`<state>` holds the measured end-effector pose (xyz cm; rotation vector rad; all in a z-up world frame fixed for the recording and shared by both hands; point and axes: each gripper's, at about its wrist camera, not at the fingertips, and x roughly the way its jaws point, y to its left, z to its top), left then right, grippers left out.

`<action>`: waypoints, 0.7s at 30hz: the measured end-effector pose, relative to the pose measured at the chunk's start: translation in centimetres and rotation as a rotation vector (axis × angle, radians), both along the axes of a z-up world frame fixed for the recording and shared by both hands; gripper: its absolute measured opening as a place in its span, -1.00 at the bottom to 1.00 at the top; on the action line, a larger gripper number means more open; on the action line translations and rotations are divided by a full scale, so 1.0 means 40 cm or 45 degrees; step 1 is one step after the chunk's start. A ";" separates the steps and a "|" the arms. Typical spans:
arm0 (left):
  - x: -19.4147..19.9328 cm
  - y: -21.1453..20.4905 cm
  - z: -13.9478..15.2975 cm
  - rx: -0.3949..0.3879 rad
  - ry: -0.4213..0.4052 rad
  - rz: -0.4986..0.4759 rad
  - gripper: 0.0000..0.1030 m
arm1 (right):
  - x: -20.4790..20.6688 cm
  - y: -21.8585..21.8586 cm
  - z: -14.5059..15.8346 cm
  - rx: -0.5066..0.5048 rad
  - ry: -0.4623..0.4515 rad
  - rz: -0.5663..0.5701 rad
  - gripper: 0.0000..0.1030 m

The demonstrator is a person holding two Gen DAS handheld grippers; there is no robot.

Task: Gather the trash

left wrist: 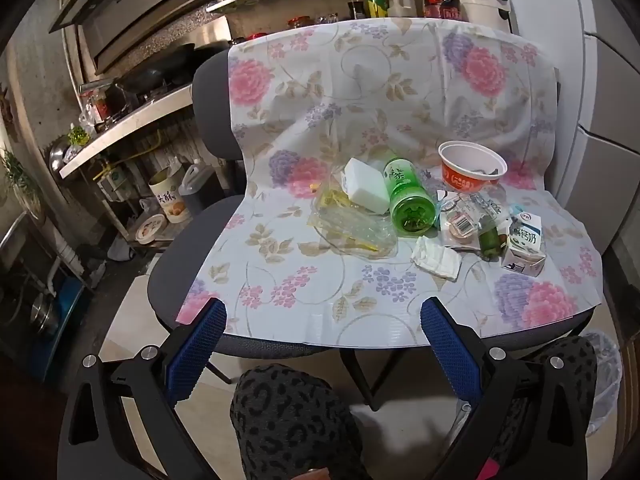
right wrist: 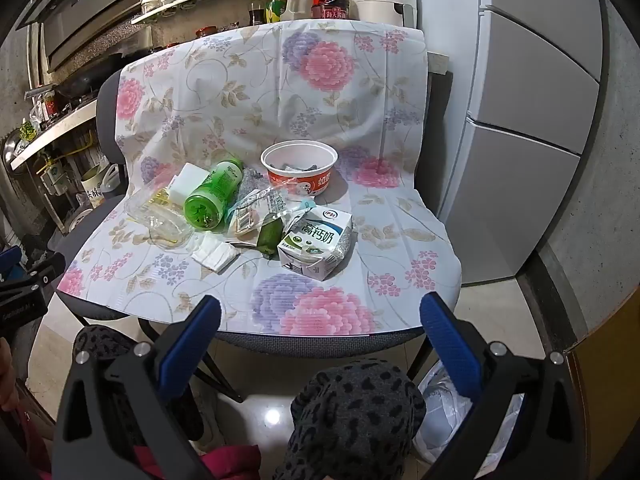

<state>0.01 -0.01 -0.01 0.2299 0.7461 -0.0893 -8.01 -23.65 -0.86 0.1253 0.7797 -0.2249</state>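
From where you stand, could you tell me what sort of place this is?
Most likely a home kitchen. A range hood hangs over a wok on the stove, a shelf holds sauce bottles, and a fridge stands on the right. The trash lies on a cloth-covered chair.

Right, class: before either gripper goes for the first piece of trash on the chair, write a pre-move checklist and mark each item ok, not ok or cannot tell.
1. Left gripper open and empty: ok.
2. Right gripper open and empty: ok.
3. Trash within view on the floral cloth: ok.
4. Milk carton free of other items on its near side: ok.
5. Green bottle lying on its side, may roll: not ok.
6. Lined bin by the chair has room: cannot tell.
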 end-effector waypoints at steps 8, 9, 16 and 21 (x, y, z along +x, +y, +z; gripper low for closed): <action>0.001 0.003 0.000 -0.001 0.003 0.002 0.87 | 0.000 0.000 0.001 0.002 -0.002 0.001 0.89; 0.000 0.000 0.000 0.004 0.001 0.001 0.87 | 0.001 0.000 -0.001 0.003 -0.001 0.001 0.89; -0.001 0.003 -0.004 -0.007 0.008 -0.013 0.86 | 0.001 0.001 0.002 0.005 -0.002 0.002 0.89; 0.001 0.002 -0.003 -0.005 0.009 -0.011 0.86 | 0.001 0.002 0.003 0.003 -0.004 0.002 0.89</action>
